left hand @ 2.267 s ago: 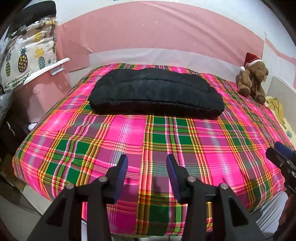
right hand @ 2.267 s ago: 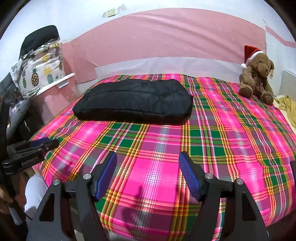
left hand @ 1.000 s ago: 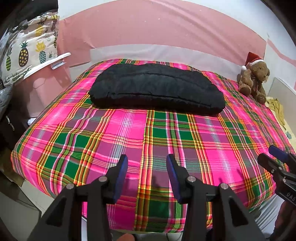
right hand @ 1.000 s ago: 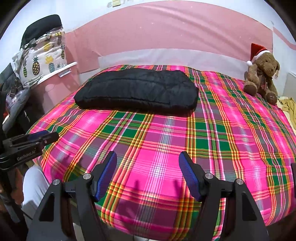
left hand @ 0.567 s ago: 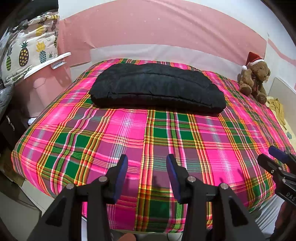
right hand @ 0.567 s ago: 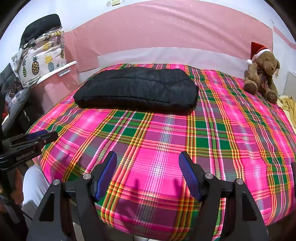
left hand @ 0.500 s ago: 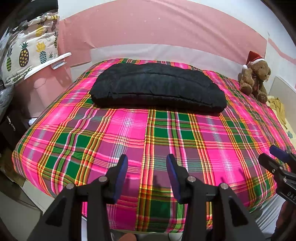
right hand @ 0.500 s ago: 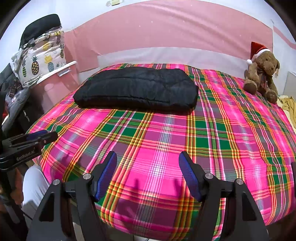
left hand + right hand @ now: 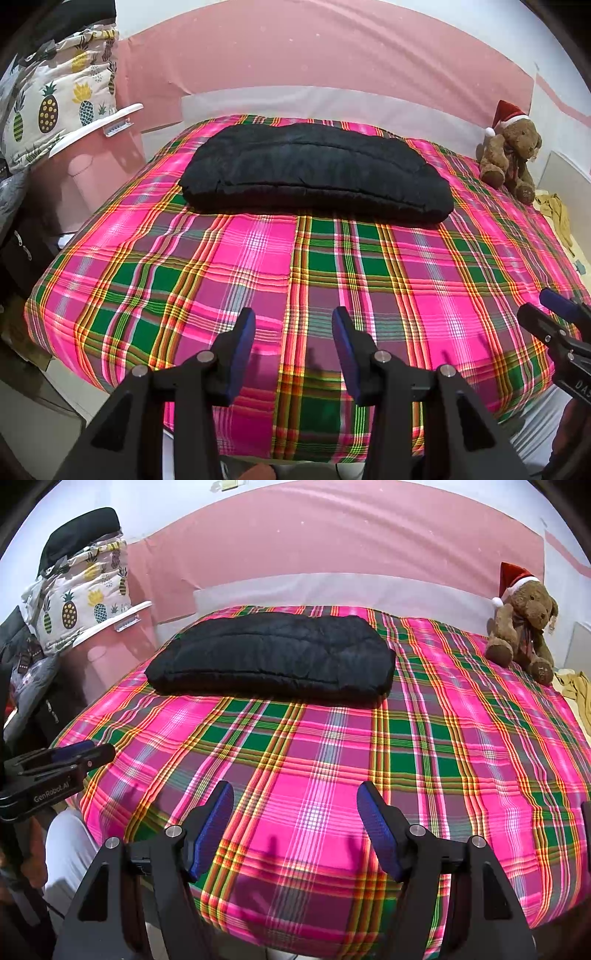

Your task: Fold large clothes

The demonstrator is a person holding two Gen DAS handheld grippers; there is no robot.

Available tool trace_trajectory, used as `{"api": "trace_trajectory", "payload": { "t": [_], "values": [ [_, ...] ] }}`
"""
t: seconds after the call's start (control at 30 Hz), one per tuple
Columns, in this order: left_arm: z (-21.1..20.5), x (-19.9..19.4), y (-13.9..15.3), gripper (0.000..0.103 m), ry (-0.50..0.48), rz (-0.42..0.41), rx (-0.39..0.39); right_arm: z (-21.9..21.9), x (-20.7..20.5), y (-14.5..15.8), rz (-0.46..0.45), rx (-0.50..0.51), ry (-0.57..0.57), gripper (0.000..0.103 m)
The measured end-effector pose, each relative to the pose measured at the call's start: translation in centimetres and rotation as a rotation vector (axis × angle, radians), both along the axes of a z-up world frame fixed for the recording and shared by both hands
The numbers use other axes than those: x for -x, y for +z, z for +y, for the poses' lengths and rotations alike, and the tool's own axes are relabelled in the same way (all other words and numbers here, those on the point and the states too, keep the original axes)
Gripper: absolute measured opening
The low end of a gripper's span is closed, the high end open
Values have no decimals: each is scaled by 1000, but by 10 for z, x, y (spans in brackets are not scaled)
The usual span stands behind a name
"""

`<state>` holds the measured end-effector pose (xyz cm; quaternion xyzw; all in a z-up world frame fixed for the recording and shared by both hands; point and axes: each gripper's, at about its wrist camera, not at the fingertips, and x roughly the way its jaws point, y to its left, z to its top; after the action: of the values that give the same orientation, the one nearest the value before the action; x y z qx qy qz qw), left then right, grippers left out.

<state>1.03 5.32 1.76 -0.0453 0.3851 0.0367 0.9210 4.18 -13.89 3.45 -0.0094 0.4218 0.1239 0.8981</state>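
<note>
At the upper left of the left wrist view, a pineapple-print bundle [image 9: 55, 110] sat piled on a pink bin [image 9: 96, 162], kept off the bed so the surface stayed free for folding. The black padded garment [image 9: 314, 171] lay as a compact slab in the upper middle of the frame, across the far part of the plaid bed [image 9: 258, 266], apparently folded already and well apart from both tools. The left tool [image 9: 293, 332] hung at the lower centre over the near edge, jaws partly apart and gripping nothing. The right tool [image 9: 295, 812] did the same with a wider gap, also empty, likely because nothing needed holding. At the upper right, a teddy bear [image 9: 511, 155] sat by the wall.
</note>
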Motion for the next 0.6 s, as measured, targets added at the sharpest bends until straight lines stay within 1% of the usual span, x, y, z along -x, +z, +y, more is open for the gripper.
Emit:
{"api": "trace_trajectory", "payload": {
  "t": [0.6],
  "values": [
    [0,1,-4,45,8,10,-6,-1,0,0,3,0,0,69]
  ]
}}
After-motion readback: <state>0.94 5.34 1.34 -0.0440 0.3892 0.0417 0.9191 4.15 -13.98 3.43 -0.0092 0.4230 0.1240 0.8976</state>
